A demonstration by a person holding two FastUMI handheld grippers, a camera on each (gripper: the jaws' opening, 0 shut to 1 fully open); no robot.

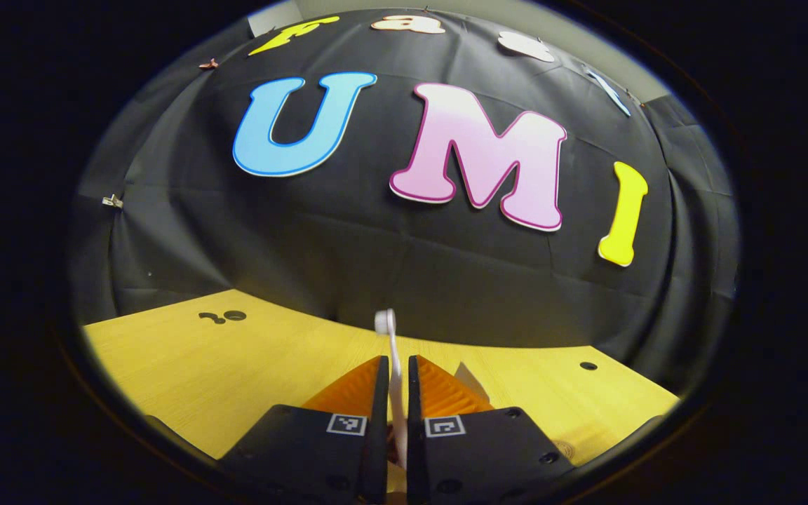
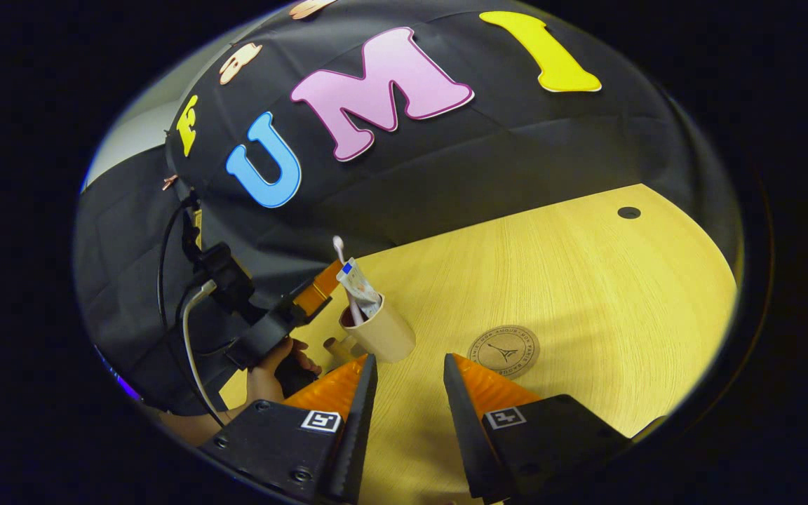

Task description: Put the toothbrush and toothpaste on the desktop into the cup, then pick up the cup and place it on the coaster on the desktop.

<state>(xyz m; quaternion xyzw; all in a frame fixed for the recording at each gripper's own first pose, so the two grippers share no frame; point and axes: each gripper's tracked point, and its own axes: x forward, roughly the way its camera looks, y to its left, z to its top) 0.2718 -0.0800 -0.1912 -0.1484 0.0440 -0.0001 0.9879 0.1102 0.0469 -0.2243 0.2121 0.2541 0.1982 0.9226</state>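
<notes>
Desktop [image 2: 586, 280], wood: cup [image 2: 378, 335] near coaster [image 2: 503, 350].
Left gripper [image 1: 393, 386] clenched on toothbrush [image 1: 388, 337], apparently lowering it into cup beside toothpaste [image 2: 358, 284]; right gripper [image 2: 409, 372] released, waiting.

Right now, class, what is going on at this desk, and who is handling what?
The left gripper is shut on the toothbrush, holding it upright in the cup, where the toothpaste already stands. The right gripper hangs open just in front of the cup. The cup stands on the desk, beside the coaster, not yet on it.
</notes>
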